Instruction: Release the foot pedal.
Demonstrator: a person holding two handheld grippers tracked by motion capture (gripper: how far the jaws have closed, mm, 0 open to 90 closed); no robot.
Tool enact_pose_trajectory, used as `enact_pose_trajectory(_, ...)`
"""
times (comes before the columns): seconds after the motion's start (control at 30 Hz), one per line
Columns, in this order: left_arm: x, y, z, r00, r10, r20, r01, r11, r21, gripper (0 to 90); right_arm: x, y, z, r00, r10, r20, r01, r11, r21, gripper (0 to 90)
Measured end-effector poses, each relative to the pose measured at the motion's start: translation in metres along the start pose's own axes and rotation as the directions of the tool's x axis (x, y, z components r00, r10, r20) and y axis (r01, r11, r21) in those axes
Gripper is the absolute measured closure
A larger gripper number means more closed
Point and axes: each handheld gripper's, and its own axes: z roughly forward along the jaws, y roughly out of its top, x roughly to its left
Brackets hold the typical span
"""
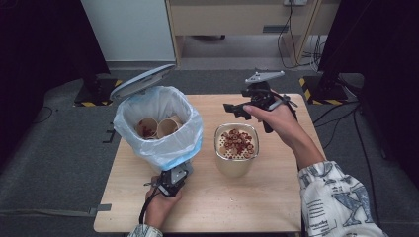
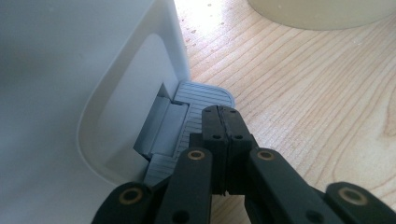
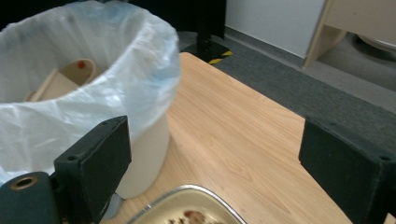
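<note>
A white pedal bin (image 1: 158, 123) lined with a pale plastic bag stands on the left of the wooden table, its lid (image 1: 142, 81) raised. Paper cups (image 1: 159, 127) with red bits lie inside. My left gripper (image 1: 174, 178) is shut, empty, at the bin's foot. In the left gripper view its closed jaws (image 2: 224, 115) rest on the grey ribbed pedal (image 2: 205, 95). A beige container (image 1: 236, 148) topped with red slices stands mid-table. My right gripper (image 1: 242, 109) hangs open above the table behind that container. In the right gripper view it (image 3: 215, 163) faces the bin (image 3: 84, 70) and the container's rim (image 3: 187, 198).
The table (image 1: 276, 197) has bare wood to the right of the container and along its front edge. Grey carpet surrounds it. Dark stands with hazard-striped feet (image 1: 316, 94) and cables lie behind the table, and a light wooden cabinet (image 1: 237, 19) stands farther back.
</note>
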Motion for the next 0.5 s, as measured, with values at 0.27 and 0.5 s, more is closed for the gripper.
enact_pose_trajectory(0.27, -0.006, 0.002, -0.012, 0.9989, -0.035, -0.030, 0.034, 0.9989, -0.032, 63.5, -0.027, -0.014, -0.017, 0.9959, 0.036, 0.083, -0.038, 0.999, 0.014, 9.8)
enact_pose_trajectory(0.5, -0.014, 0.007, -0.015, 0.9993, -0.027, -0.028, 0.025, 0.9980, -0.058, 50.6, -0.041, -0.023, -0.024, 0.9888, 0.066, 0.134, -0.069, 0.998, 0.015, 9.0)
